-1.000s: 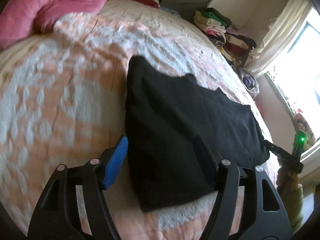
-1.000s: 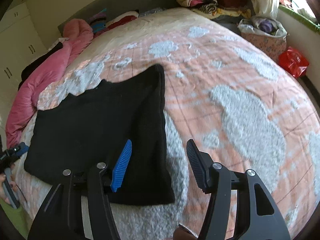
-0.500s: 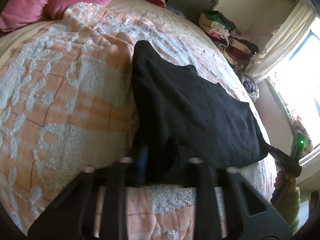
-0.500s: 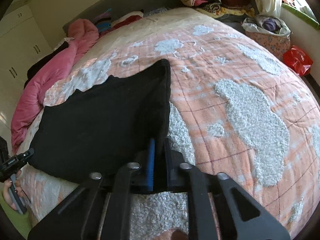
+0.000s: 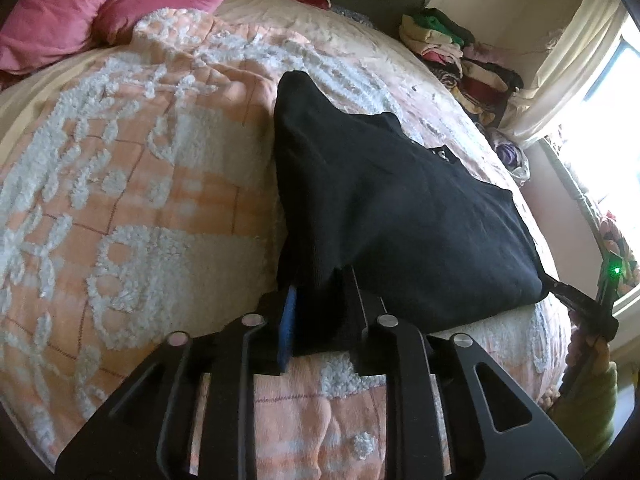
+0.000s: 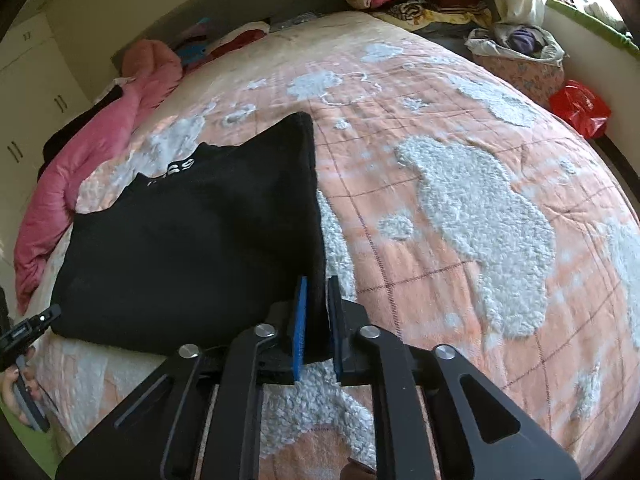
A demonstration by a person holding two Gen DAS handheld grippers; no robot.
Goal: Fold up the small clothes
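A black garment (image 5: 392, 208) lies on the bed with white lettering near its collar; it also shows in the right wrist view (image 6: 192, 236). My left gripper (image 5: 320, 300) is shut on the garment's near left corner. My right gripper (image 6: 318, 300) is shut on its near right corner, and that corner is raised off the blanket. In the left wrist view the right gripper (image 5: 580, 304) shows at the garment's far corner. In the right wrist view the left gripper (image 6: 28, 328) shows at the other corner.
The bed carries a peach blanket with white fleecy patches (image 6: 460, 208). A pink duvet (image 5: 100, 4) lies at the head. Stacks of folded clothes (image 5: 452, 52) stand by the curtain. A floral basket (image 6: 520, 60) and a red bag (image 6: 580, 108) sit beside the bed.
Both grippers went from open above the garment's near edge to shut on its two near corners, and the edge has lifted a little.
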